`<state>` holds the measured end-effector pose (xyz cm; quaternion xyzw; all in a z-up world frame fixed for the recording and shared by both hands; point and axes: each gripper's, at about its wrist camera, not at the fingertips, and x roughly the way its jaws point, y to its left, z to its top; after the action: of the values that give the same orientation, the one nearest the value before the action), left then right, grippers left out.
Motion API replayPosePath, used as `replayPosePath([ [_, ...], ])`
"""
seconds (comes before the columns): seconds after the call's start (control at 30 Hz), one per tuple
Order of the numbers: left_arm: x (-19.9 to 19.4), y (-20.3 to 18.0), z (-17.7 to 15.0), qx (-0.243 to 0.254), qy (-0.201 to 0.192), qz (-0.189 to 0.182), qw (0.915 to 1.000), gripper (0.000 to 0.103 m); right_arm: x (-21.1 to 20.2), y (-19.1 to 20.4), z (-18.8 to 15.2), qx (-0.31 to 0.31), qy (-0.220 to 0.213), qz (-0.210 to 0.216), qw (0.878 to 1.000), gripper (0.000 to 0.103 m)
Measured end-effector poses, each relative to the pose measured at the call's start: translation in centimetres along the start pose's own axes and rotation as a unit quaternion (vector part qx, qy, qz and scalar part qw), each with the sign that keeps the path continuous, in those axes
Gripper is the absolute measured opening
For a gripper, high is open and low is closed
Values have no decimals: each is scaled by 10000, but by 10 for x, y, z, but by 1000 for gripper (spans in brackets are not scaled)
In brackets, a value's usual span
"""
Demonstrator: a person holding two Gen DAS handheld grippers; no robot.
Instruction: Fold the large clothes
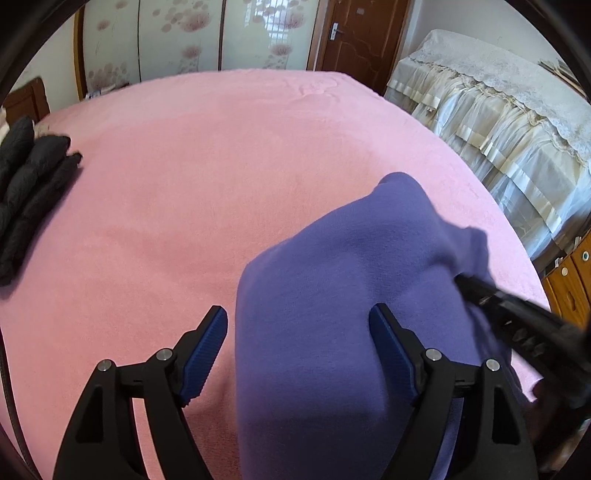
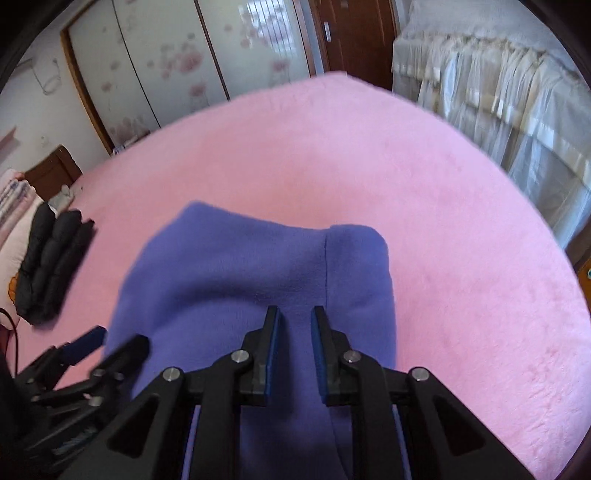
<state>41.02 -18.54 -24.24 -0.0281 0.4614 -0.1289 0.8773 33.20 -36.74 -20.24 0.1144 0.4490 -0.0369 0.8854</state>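
Observation:
A purple garment (image 1: 332, 280) lies bunched on the pink bed (image 1: 192, 177), near the front. My left gripper (image 1: 299, 321) is open, its fingers wide apart, the right finger over the purple cloth and the left finger over the pink sheet. My right gripper (image 2: 294, 317) hovers over the purple garment (image 2: 251, 273), its jaws a narrow gap apart with nothing between them. The right gripper shows as a dark blurred shape in the left wrist view (image 1: 517, 314), against the garment's right edge. The left gripper shows in the right wrist view (image 2: 92, 350) at the garment's left edge.
A folded black padded garment (image 1: 29, 192) lies at the bed's left edge, also in the right wrist view (image 2: 51, 258). A lace-covered piece of furniture (image 1: 509, 110) stands right of the bed. Sliding floral doors (image 1: 177, 37) and a brown door (image 1: 358, 33) are behind.

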Motion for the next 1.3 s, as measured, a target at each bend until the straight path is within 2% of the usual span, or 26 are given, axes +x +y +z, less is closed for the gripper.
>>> replayPosePath([
  [0.2,14,11,-2,-382,197,-333,9985,84,14,8,-15,-300,-123,-210,9993,14],
  [0.47,17,7,-7,-343,142,-328,9988,87,19,5,-17,-256,-191,-191,9993,13],
  [0.57,13,8,-6,-367,98,-351,9987,91,15,8,-14,-298,-139,-251,9991,13],
  [0.67,9,16,-4,-632,194,-556,9963,101,7,7,-9,-257,-112,-179,9994,14],
  [0.77,1,29,-4,-1084,273,-834,9902,101,-3,6,-3,-217,-110,-43,9997,15],
  [0.87,-14,31,-2,-1053,75,-772,9914,101,-17,3,2,-97,-115,133,9998,16],
  [0.93,-25,29,2,-884,-42,-717,9935,101,-29,3,4,-45,-98,258,9996,23],
  [1.0,-39,25,9,-653,-98,-653,9957,101,-44,6,5,-74,-116,398,9991,54],
  [1.07,-51,21,15,-470,26,-747,9961,101,-66,11,8,-155,-171,580,9980,68],
  [1.1,-56,18,18,-369,104,-741,9965,101,-74,11,9,-179,-208,619,9977,69],
  [1.2,-81,18,25,-161,87,-309,9994,101,-116,13,15,-216,-444,779,9957,69],
  [1.3,-104,24,33,-257,13,-284,9993,101,-155,14,21,-367,-746,944,9920,70],
])
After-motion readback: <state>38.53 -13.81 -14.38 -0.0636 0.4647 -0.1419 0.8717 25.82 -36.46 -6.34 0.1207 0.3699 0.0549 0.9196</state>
